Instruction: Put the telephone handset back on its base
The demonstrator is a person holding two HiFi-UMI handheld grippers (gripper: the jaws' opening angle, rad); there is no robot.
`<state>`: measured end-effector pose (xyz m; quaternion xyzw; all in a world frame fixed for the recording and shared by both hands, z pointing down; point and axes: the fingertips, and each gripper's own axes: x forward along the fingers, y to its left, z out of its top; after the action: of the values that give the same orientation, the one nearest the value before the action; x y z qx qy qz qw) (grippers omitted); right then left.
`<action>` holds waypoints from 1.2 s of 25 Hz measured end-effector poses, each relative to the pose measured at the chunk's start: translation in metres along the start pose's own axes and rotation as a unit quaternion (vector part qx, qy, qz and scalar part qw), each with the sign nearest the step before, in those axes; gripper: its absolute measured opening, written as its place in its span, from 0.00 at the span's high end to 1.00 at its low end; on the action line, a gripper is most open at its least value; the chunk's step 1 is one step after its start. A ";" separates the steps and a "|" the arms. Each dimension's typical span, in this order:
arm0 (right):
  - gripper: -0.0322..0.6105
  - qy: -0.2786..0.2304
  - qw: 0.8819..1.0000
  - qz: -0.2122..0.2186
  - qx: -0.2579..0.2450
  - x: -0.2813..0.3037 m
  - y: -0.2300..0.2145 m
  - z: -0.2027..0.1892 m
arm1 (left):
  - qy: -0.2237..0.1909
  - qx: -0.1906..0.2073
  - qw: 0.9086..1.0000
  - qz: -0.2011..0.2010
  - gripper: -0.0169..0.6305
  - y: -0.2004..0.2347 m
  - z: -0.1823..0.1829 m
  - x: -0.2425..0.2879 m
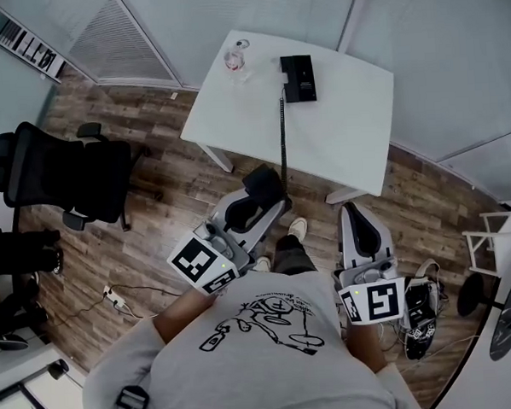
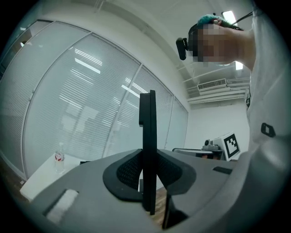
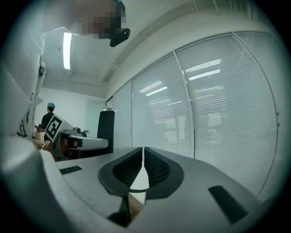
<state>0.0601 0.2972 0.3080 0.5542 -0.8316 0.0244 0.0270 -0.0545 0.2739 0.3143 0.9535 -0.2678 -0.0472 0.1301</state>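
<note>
Inside the left claw, which is closed tight on it, stands the telephone handset, well apart from its base on the worktop ahead. Carrying seems in hand; next it should travel forward over the base. The right claw is closed, empty.

Top: you wear a grey shirt; a black line drawing is printed across it, lower centre of the head view
Legs: dark trousers; pale shoes
Left gripper: your pale grey shell; black ribbed pads; white cube with black square markers
Right gripper: same grey shell; its own marker cube
Head: black camera, upper right of the left gripper view
</note>
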 end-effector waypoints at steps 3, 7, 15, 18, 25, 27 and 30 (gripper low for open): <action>0.93 -0.003 1.000 0.001 0.004 0.014 -0.031 0.003 | 0.007 0.001 1.000 0.001 0.86 0.008 0.004 0.034; 0.93 -0.002 1.000 0.001 0.006 0.028 -0.068 0.004 | 0.015 0.004 1.000 0.000 0.86 0.015 0.005 0.072; 0.93 0.000 1.000 0.003 0.009 0.049 -0.124 0.006 | 0.024 0.001 1.000 0.006 0.86 0.031 0.001 0.130; 0.93 0.003 1.000 0.007 0.009 0.057 -0.141 0.004 | 0.025 0.003 1.000 0.011 0.86 0.037 -0.001 0.147; 0.93 0.013 1.000 0.020 0.007 0.074 -0.164 0.000 | 0.024 -0.007 0.999 0.027 0.86 0.050 -0.004 0.168; 0.93 0.014 1.000 0.024 0.008 0.079 -0.166 -0.001 | 0.027 -0.009 0.999 0.030 0.86 0.055 -0.005 0.171; 0.93 0.015 0.999 0.026 0.010 0.088 -0.168 -0.003 | 0.031 -0.011 0.999 0.034 0.86 0.063 -0.005 0.175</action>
<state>0.1815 0.1513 0.3186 0.5322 -0.8449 0.0421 0.0331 0.0643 0.1312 0.3332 0.9434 -0.2951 -0.0163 0.1503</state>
